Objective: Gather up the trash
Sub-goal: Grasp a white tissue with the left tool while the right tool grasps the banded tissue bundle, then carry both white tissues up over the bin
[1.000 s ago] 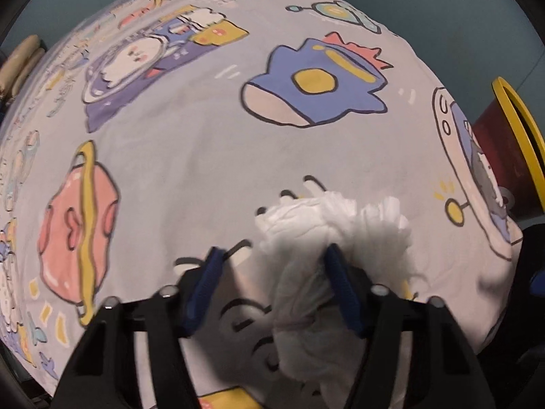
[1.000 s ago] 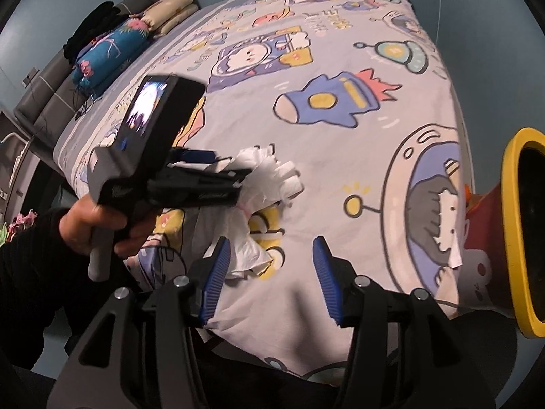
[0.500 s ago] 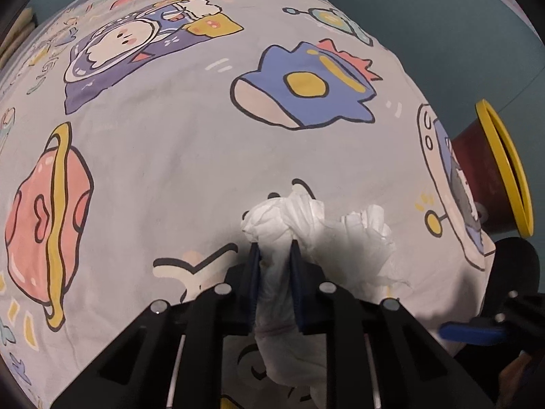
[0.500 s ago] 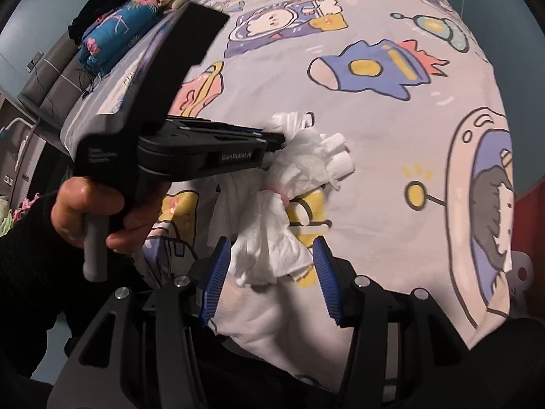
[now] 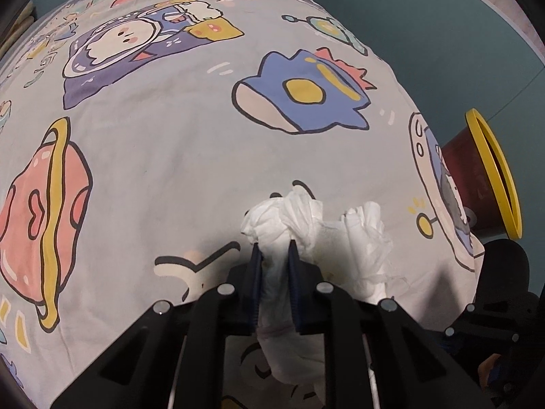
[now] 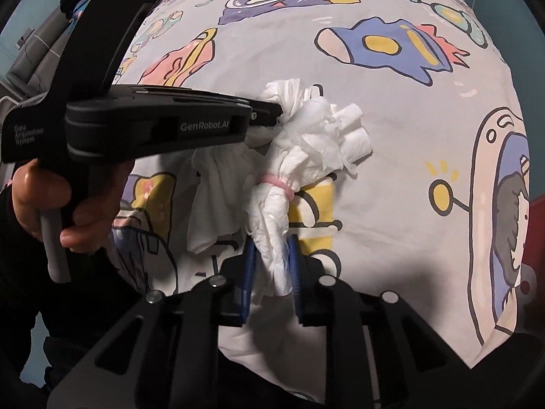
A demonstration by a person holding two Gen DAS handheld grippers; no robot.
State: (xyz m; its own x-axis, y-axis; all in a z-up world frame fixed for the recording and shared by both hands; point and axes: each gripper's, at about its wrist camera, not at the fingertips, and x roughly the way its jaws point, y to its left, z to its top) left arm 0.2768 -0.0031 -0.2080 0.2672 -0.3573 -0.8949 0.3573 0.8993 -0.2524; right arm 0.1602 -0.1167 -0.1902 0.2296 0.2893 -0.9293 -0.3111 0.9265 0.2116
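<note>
A crumpled white tissue bundle (image 5: 306,218) lies near the front edge of a cartoon-print bed sheet (image 5: 153,136). A pink band (image 6: 277,184) ties it in the middle. My left gripper (image 5: 274,248) is closing its jaws on the bundle's upper end, and the pads press on the paper. In the right wrist view the left gripper (image 6: 276,112) comes in from the left, held by a hand (image 6: 41,191). My right gripper (image 6: 271,240) is closing its jaws on the bundle's (image 6: 316,136) lower tail, which is pinched between the blue pads.
A dark red bin with a yellow rim (image 5: 494,170) stands beside the bed on the right, below the sheet's edge. Pillows and dark clothes lie at the far head of the bed. The sheet's front edge drops off just under both grippers.
The left jaws shut on the tissue's upper end. The right gripper came down and forward to the bundle, and its jaws shut on the lower tail.
</note>
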